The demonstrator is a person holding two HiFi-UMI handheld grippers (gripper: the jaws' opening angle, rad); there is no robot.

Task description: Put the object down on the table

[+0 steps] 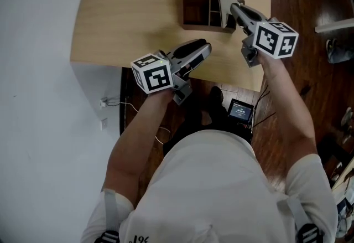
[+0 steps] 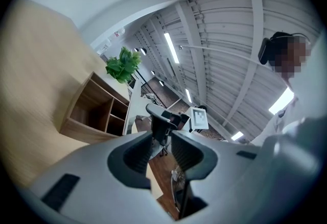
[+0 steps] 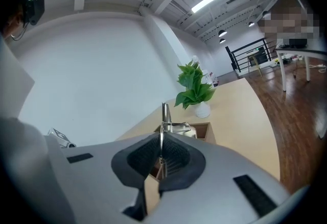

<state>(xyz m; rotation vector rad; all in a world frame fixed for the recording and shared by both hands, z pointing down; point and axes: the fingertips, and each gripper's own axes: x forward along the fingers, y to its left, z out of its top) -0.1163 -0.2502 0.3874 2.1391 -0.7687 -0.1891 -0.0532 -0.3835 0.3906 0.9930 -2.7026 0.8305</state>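
The right gripper (image 3: 161,155) pinches a thin metal tool (image 1: 222,1) by the wooden box (image 1: 194,12) (on the tabletop (image 1: 133,9)). The left gripper (image 2: 162,150) holds its jaws apart, empty.

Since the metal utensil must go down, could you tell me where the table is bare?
Widest: the table left of the wooden organizer, to its curved edge. Narrower: the strip right of it. Crowded: around the organizer, by the right claw.
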